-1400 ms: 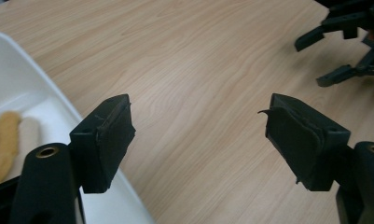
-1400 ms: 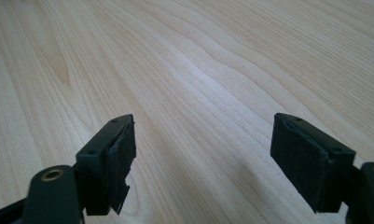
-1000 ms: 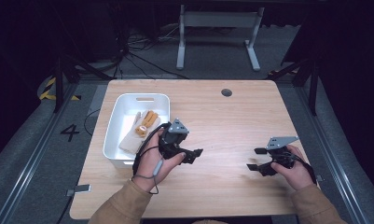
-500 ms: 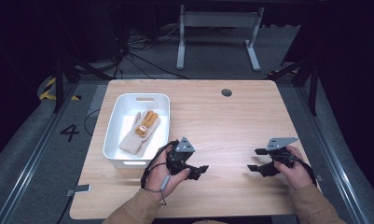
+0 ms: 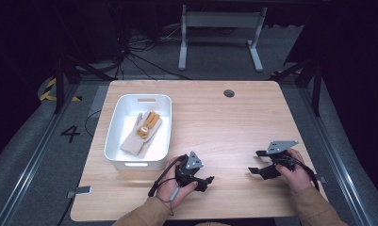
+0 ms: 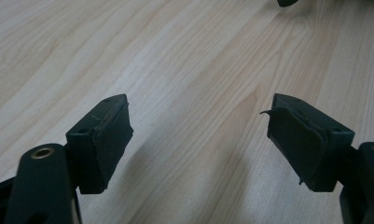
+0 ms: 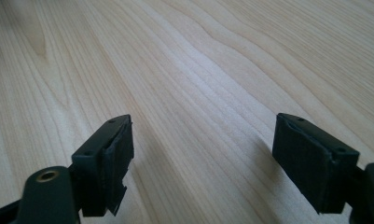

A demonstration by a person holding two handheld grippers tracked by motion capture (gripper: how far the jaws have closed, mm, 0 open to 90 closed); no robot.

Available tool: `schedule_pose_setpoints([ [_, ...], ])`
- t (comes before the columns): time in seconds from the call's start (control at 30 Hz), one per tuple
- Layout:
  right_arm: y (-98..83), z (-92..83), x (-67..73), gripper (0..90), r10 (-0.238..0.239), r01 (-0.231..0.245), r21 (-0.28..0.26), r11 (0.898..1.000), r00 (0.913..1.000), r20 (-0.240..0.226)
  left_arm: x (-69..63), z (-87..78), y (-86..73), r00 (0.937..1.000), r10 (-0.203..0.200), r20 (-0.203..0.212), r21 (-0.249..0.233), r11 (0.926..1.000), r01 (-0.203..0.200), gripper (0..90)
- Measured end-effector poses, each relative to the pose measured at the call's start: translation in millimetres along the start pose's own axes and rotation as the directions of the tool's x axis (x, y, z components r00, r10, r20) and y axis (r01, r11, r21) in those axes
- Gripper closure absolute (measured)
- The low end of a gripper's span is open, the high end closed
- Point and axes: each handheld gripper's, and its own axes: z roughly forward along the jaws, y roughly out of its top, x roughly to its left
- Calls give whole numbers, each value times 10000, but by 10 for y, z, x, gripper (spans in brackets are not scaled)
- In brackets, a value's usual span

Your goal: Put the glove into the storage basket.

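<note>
Fingers (image 6: 105,140) apart, glove (image 5: 142,133) in bin (image 5: 130,165)

Tan sleeves (image 5: 149,215), black tongs (image 5: 204,181) (grey-plated)

Your worktop (image 5: 234,127) is pale wood with a fine, smooth, matt grain. The white bin (image 5: 115,141) looks like smooth plastic with a slight sheen. The glove (image 5: 140,134) in it is soft beige cloth with orange patches. Your left tool (image 6: 201,140) and right tool (image 7: 203,158) carry matt black pads, roughly cut at the edges.
</note>
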Motion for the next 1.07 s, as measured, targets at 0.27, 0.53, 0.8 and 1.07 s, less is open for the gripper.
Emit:
schedule_pose_setpoints([
  [0.27, 2, 55, 39, 185, -543, 544, 73, 9985, 9985, -76, -19, 18, -13, 9999, 133, 24, -60, 9999, -132, 220],
  [0.53, 10, 66, 55, 175, -629, 629, 11, 9980, 9980, -115, 1, -3, -7, 10000, 19, 35, -110, 9999, -18, 219],
  [0.8, 14, 54, 60, 173, -578, 578, -100, 9983, 9983, -62, 11, -29, 0, 10000, -91, -17, -131, 9999, 90, 219],
  [1.07, 25, 33, 61, 173, -551, 551, -253, 9982, 9985, 24, 19, -58, -3, 9999, -132, 25, -94, 9999, 133, 217],
])
